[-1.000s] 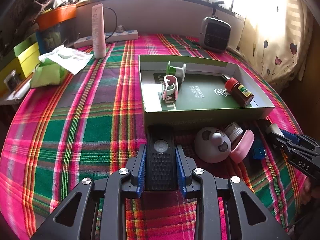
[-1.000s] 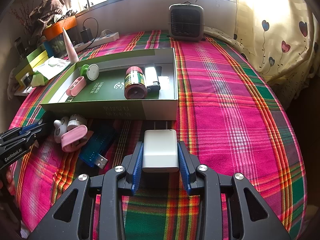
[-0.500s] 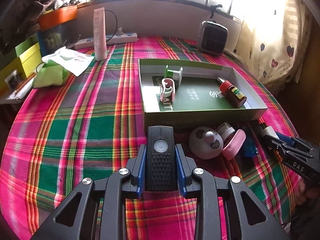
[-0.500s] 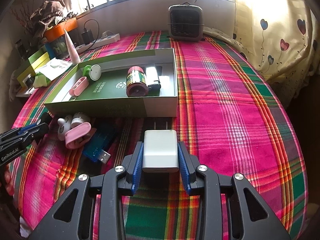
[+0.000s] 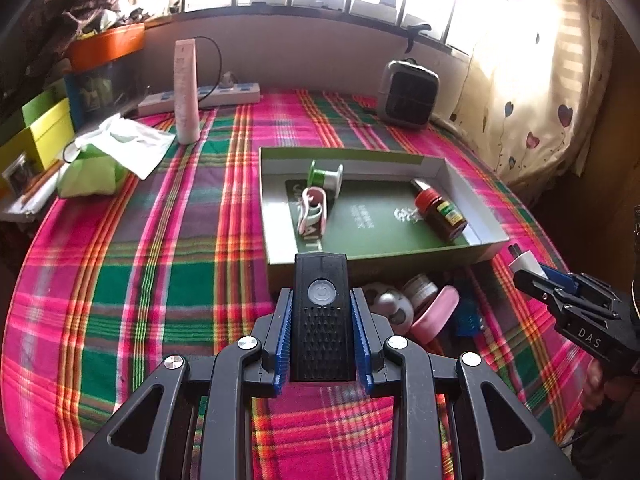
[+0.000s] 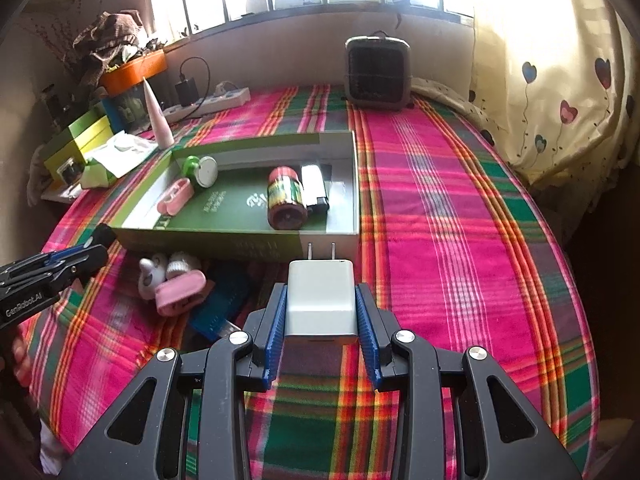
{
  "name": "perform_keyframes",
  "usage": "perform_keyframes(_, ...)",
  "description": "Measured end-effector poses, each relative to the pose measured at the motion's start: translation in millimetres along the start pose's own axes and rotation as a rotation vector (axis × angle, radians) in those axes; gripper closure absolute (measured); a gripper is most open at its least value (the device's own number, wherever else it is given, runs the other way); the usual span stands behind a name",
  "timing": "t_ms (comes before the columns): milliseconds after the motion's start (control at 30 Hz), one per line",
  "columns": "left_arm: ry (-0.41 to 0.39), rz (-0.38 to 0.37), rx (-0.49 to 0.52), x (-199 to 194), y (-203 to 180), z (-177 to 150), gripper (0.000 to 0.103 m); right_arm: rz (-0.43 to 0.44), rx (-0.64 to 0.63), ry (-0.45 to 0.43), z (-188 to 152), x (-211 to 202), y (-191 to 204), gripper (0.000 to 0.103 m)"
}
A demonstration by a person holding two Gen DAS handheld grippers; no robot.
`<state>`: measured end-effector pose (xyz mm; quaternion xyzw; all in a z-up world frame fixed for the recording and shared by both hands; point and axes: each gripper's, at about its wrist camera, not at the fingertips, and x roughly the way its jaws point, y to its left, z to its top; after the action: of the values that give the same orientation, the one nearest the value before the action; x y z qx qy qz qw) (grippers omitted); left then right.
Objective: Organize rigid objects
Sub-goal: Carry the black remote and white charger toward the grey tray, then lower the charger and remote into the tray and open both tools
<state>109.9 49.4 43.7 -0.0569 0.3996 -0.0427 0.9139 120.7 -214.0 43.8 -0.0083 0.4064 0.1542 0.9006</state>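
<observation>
1. green tray point(image 5: 486, 236) sits on the plaid cloth, just ahead of both grippers.
2. left gripper point(image 5: 322, 334) jaws clamp a black remote point(image 5: 322, 320): stiff, light, held by its long sides.
3. right gripper point(image 6: 320, 316) jaws clamp a white charger point(image 6: 320, 300): hard, smooth, probably slippery; grip its flat sides.
</observation>
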Motion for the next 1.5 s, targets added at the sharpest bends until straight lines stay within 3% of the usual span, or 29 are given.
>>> perform_keyframes(433, -0.023, -0.006, 0.022, 10.0, -5.9, 28.1, 0.077, 0.059, -0.046, -0.027, 42.0, 7.1, 13.2, 0.068)
perform_keyframes(900, 0.007, -0.014, 0.023, 38.9, -8.9, 40.8, 0.077, 0.131, -0.076, 0.027, 83.9, 57.4, 36.5, 0.068)
perform_keyframes(1500, 0.018, 0.001, 0.028, 58.2, -5.7, 50.1, 0.077, 0.136, -0.11, 0.109, 95.9, 109.8, 51.5, 0.068)
